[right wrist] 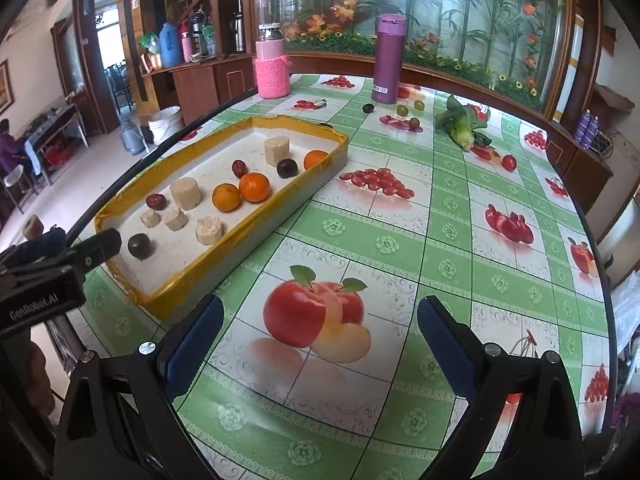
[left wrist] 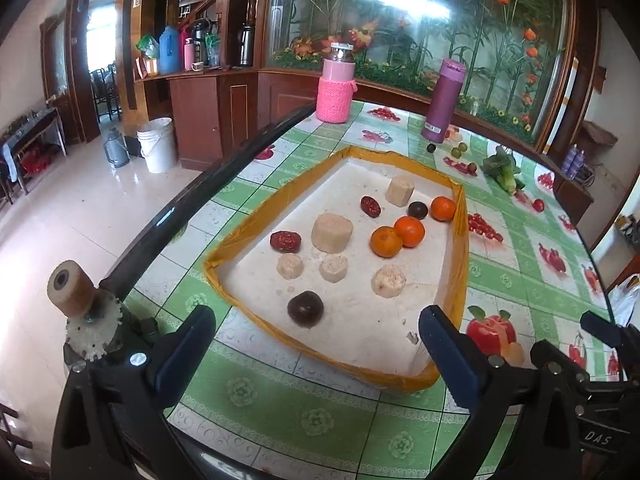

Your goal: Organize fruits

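Observation:
A white tray with a yellow rim lies on the table. In it are three oranges, red dates, dark round fruits and several beige peeled chunks. Small loose fruits lie on the cloth near the purple bottle, with one red one further right. My left gripper is open and empty at the tray's near edge. My right gripper is open and empty over the cloth, right of the tray.
A pink knit-sleeved bottle and a purple bottle stand at the table's far side. A leafy green vegetable lies beyond the tray. The green fruit-print tablecloth covers the table, whose left edge drops to the floor.

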`<state>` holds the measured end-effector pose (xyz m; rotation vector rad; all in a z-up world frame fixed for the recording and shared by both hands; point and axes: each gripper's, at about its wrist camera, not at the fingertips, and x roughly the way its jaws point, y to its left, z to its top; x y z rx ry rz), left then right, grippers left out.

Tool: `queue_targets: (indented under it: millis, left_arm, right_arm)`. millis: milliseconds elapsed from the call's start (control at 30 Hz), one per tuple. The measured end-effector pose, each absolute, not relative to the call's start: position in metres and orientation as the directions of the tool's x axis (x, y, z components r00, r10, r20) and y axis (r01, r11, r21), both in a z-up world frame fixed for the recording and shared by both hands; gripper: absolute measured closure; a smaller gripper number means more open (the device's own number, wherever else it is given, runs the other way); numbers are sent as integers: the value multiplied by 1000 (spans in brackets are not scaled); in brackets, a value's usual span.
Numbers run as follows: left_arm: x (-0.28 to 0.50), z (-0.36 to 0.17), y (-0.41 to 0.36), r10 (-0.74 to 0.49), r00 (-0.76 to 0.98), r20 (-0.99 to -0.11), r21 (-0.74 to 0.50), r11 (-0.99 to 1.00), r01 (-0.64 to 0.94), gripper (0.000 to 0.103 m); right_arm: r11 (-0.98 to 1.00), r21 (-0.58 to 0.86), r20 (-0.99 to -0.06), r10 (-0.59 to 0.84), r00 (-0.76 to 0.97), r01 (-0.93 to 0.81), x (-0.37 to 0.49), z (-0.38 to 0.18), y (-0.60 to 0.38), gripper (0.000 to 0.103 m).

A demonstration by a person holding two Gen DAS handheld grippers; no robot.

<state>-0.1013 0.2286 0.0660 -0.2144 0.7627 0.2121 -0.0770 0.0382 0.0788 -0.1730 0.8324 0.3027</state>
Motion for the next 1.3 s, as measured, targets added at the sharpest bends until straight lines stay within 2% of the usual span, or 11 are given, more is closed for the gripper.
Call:
queue_targets:
  millis: [167,367,667,1100,1300]
  left_arm:
    - [-106,73,225,182,741,-646,-36,963,-267,0]
    - [-103,77,222,242,723,-647,43,959,-282,0]
    - [-110,79,223,179,754,-632,-3,972,-233,0]
    - [-114,76,215,167,751,-639,53,983,-174,0]
    - [-113,75,219,108,751,-652,-5,989,-148,0]
  right_arm:
    - [947,-43,-749,179,637,-317,-80,79,38,5]
    - [950,-48,-746,172,643,-309,-81,80,39,5]
    - [950,-47,-733,178,657,-309,-85,83,43,5]
    - [958,-51,-723,159,672,-282,-93,85,54,4]
    - [964,-57,-725,140,675,-262,-96,86,56,4]
